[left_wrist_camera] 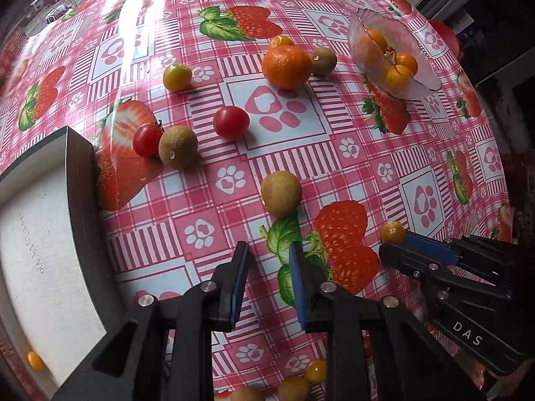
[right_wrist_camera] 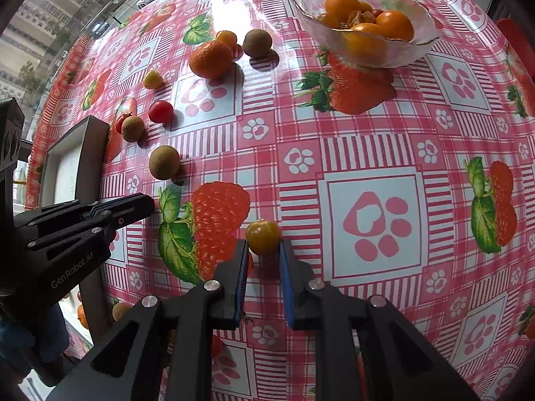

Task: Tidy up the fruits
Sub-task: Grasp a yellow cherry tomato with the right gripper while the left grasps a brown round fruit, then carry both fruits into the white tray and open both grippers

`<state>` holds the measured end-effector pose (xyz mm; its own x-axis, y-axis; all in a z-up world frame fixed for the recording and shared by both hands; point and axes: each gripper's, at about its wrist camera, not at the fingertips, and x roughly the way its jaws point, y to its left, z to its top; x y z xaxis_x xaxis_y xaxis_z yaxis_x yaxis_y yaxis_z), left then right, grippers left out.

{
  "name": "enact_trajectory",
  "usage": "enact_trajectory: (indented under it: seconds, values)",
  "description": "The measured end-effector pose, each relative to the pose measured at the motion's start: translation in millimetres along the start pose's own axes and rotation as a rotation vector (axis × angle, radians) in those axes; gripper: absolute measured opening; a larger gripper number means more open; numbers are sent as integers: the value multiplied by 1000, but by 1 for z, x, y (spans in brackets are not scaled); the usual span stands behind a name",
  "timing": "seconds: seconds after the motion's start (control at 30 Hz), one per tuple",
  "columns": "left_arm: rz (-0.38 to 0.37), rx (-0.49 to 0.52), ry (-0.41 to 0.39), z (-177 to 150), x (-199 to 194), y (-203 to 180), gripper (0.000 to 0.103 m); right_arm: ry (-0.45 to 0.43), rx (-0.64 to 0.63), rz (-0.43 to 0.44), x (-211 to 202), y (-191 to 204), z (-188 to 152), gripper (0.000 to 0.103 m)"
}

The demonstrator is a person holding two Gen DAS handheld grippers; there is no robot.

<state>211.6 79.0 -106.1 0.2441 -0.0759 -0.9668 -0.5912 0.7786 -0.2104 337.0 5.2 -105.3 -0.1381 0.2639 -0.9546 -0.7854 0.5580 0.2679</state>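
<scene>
Our left tongs (left_wrist_camera: 269, 254) are hanging open over the strawberry-print worktop (left_wrist_camera: 367, 153).

We are seeing nothing between their blue pads; a longan (left_wrist_camera: 281, 193) is lying just ahead, the grey box (left_wrist_camera: 50, 250) sitting at left, and the right tongs (left_wrist_camera: 398, 244) are gripping a small yellow-orange berry (left_wrist_camera: 392, 231) at right.

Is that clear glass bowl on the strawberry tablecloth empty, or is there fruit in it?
Not empty. The clear glass bowl holds several small orange fruits piled inside, seen through its wall in both views.
</scene>
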Motion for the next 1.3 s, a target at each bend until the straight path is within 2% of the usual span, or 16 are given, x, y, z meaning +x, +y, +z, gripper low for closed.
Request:
enact_trajectory:
  seconds: [0.03,0.07,0.17,0.33,0.5,0.57,0.63,0.67,0.73,0.8,0.87,0.93,1.3]
  values:
    - [48,8,5,-1,1,-3,96,-2,0,0,-1,0,0,20]
    - [85,9,6,-2,2,-4,99,-4,2,-1,-1,0,-2,20]
    - [68,1,45,-5,7,0,99,-3,9,-4,-2,-2,-2,21]
    - [91,18,-51,-5,-14,2,99,-9,22,-1,-5,-6,-5,21]
    - [115,2,-58,17,-6,-6,99,-10,46,-9,-7,-13,-6,21]
    - [135,6,-54,27,0,-10,91,-9,48,-13,-8,-15,-7,21]
    - [165,19,-28,31,7,-12,62,-8,45,-18,-10,-16,-8,21]
    - [173,23,-30,33,8,-13,61,-8,47,-18,-11,-17,-9,21]
    - [198,38,-36,34,7,-17,44,-8,52,-18,-12,-18,-11,21]
    - [185,31,-40,33,5,-15,26,-11,54,-18,-14,-18,-13,21]
    - [152,2,-35,37,10,-24,26,-13,58,-16,-15,-18,-14,21]
    - [125,-13,-37,31,4,-14,26,-16,59,-15,-18,-18,-15,21]
    - [98,-60,-94,-10,-51,23,26,-17,32,13,-31,9,-17,21]
